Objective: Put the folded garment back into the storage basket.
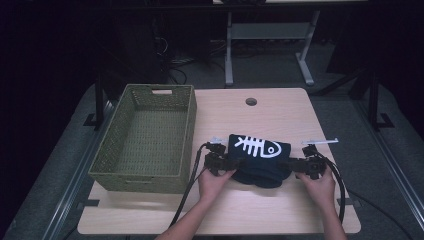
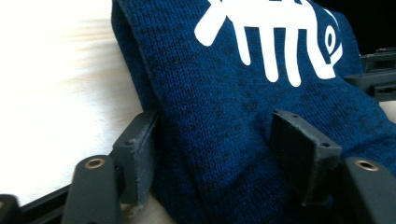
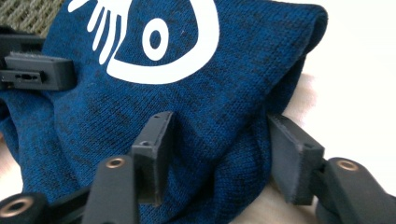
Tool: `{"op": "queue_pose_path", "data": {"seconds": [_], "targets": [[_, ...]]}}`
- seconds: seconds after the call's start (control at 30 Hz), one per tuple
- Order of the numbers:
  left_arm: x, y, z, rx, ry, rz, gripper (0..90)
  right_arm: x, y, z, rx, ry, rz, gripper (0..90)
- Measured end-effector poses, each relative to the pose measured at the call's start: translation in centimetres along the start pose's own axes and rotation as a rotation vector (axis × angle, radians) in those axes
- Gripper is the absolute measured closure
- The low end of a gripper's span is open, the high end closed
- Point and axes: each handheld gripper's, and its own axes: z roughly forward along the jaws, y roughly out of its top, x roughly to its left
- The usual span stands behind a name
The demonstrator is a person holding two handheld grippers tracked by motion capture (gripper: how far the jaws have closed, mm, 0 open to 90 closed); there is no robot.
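Dark floor and the legs of another desk lie behind a pale wooden desk with a round cable hole near its far edge. No writing can be read anywhere; the one mark is a white fish skeleton printed on a folded dark blue sweater, which lies near the middle of the desk, toward the near edge. A green woven basket fills the desk's left side, its right wall just beside the sweater. The left hand brings the left claw against the sweater's left end; in the left gripper view its jaws stand apart with the thick folded edge between them, both pads against the knit. The right hand sets the right claw at the sweater's right end; in the right gripper view its jaws are likewise spread around the fold, touching cloth on both sides.
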Motion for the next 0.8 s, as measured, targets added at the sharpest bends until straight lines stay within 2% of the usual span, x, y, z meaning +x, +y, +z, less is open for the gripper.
{"op": "queue_pose_path", "data": {"seconds": [0.2, 0.37, 0.47, 0.63, 0.8], "targets": [[-0.6, -0.2, 0.0, 0.010, -0.031, 0.016, 44.0, 0.6, -1.0, -0.1, -0.025, -0.015, 0.002, 58.6], [-0.7, -0.5, -0.5, -0.003, -0.065, -0.009, 55.5, 1.0, -1.7, -0.1, -0.071, 0.009, 0.023, 65.6], [-0.7, -0.9, -0.7, -0.013, -0.086, -0.014, 59.0, 1.3, -1.8, -0.5, -0.074, 0.024, 0.017, 67.4], [-0.3, -1.3, -1.2, -0.029, -0.117, -0.047, 63.0, 1.7, -2.4, -1.2, -0.091, 0.066, 0.039, 68.8], [-0.6, -1.5, -1.4, -0.033, -0.136, -0.032, 66.2, 2.2, -2.6, -2.1, -0.102, 0.077, 0.026, 68.9]]}}
